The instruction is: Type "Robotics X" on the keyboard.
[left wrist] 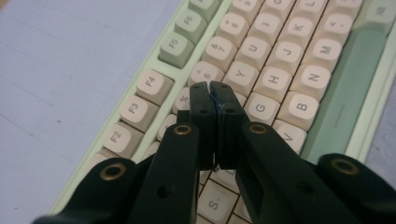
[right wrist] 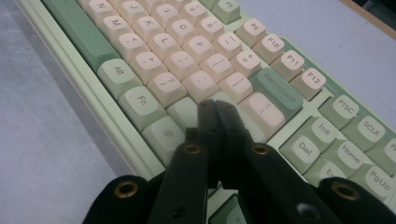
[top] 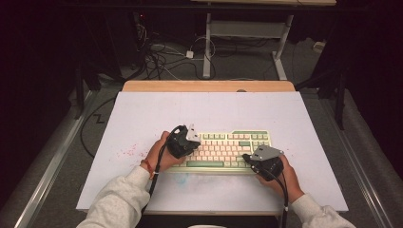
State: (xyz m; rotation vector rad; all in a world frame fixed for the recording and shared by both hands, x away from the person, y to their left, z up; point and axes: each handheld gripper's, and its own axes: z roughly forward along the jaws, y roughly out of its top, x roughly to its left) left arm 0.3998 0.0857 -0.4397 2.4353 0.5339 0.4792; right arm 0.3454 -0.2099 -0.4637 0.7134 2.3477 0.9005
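Pale-green plastic keyboard with cream and green keycaps (top: 223, 152) lies flat on the near half of the matte white sheet covering the table (top: 142, 114), long side facing the person. Keycaps are squarish with rounded corners and dished tops, smooth plastic with grey printed legends; wide dark-green spacebar (left wrist: 348, 88) is a long flat bar along the near edge. Case rim is a thin raised lip.

Left black two-jaw gripper (left wrist: 210, 86) over the keyboard's left half, jaws pressed together with nothing between them, tips right above the cream keys around T and 5; contact with a key can't be told. Blocky matte-black jaw arms with brass-coloured rivets.

Right black two-jaw gripper (right wrist: 215, 105) over the right end, jaws also pressed together and empty, tips near the green keys in the lower right corner of the main block, beside the Fn key (right wrist: 141, 99). Touching or not: can't tell.

Faint reddish specks (top: 128, 152) on the sheet left of the keyboard. Light wooden table edge (top: 209, 86) shows at the far side.
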